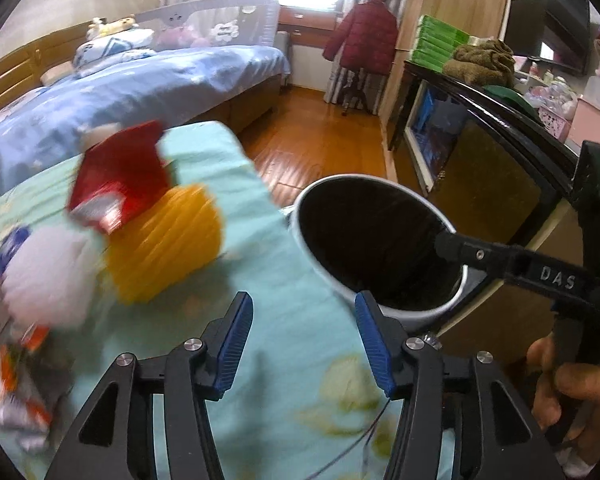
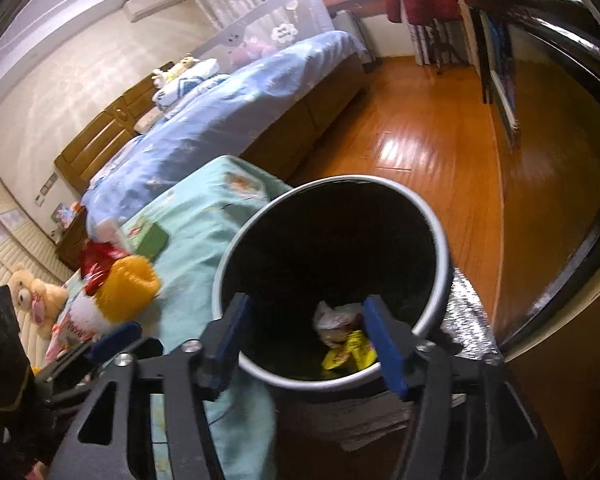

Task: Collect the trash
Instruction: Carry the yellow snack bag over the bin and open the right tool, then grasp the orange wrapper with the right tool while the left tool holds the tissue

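Nearest the left wrist camera, the left claw (image 1: 304,344) stands wide open with nothing between its blue pads, hovering over a bench (image 1: 284,280) draped in a mint-green patterned cloth. In the right wrist view, the right claw (image 2: 306,344) is likewise spread wide and holds nothing, poised over the mouth of a round bin (image 2: 440,280) with a pale rim and dark inside.

The bin stands just beside the bench's right edge. Two pieces of trash lie at its bottom: a crumpled pale wrapper (image 2: 336,318) and a yellow packet (image 2: 346,354), touching each other.

On the bench, left of the bin, sits a blurred cluster: a red packet (image 1: 120,178), a yellow-orange ribbed item (image 1: 168,244) and a white fluffy item (image 1: 46,276), with crumpled silver and orange wrappers (image 1: 18,404) nearer the left edge; their number cannot be told.

The room is a bedroom with a glossy wooden floor (image 2: 432,148), a bed (image 1: 132,88) under a blue cover, a dark cabinet (image 1: 496,168) on the right and a red coat (image 1: 362,38) hanging by the window.
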`<state>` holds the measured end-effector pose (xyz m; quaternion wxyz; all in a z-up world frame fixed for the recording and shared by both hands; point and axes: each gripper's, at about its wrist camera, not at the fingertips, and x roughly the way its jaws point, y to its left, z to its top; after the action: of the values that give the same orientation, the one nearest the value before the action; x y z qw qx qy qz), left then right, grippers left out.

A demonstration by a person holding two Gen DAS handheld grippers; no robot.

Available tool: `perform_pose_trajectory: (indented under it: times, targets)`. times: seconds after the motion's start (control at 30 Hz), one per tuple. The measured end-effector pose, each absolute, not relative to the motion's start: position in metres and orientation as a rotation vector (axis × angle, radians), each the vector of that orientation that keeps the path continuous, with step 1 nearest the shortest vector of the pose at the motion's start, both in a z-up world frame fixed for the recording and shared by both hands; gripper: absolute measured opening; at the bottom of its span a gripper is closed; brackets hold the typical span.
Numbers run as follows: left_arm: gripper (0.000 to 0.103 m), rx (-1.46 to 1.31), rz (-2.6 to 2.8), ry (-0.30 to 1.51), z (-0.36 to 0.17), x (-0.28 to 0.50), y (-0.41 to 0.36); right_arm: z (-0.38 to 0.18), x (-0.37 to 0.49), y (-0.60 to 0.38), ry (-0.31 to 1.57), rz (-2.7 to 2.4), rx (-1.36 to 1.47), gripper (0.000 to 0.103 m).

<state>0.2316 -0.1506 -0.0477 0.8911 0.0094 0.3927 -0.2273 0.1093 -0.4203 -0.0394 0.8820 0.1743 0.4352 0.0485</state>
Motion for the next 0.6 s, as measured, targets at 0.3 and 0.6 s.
perform_pose_trajectory:
  times: [0.3,0.6]
  targets:
    - [0.056,-0.003,-0.367,0.798,-0.045,0.181,-0.090,-0.046,0.101,-0.359,0.921,0.233,0.358,0.068]
    - [0.060,-0.082,-0.259,0.786,-0.035,0.137,-0.041,-0.051,0.098,-0.308,0.942,0.324,0.342,0.077]
